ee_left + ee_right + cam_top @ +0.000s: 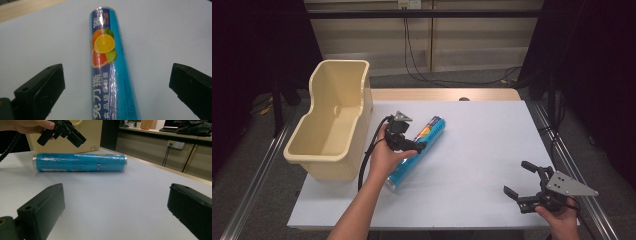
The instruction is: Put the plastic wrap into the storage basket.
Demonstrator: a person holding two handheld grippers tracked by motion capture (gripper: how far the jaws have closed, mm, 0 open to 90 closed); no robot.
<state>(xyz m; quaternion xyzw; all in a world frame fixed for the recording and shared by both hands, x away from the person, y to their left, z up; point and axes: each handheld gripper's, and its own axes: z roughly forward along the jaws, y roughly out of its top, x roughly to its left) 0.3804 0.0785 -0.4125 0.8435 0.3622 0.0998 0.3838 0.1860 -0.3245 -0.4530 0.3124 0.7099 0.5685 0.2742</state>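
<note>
Hovering over the blue roll of cling film [417, 150], the left gripper [404, 139] had its jaws spread wide and clasped nothing; in the left gripper view the roll [107, 67] ran straight away between the two black jaws, clear of both, so the tool looked lined up lengthwise with the tube rather than across it. That alignment probably served for sighting the roll, since a grasp would need the jaws to straddle its narrow girth. The roll lay flat on the white table [482, 150], just below and ahead of the left gripper, its far end pointing away from the person and its near end under the left hand [384, 157]. Just beyond the left gripper on its outer side stood the cream plastic bin [332, 125], open at the top and close to the roll, a likely destination, which would explain why the roll was approached from the side nearest it. The right gripper [532, 187] waited well apart from the roll, near the table's front edge, jaws likewise parted and empty; from its own view the roll [80, 162] lay broadside ahead of it, with the left gripper [62, 132] poised above the roll's end. Held back like this, the right gripper kept out of the working arm's way while remaining ready to steady the tube if it rolled.
</note>
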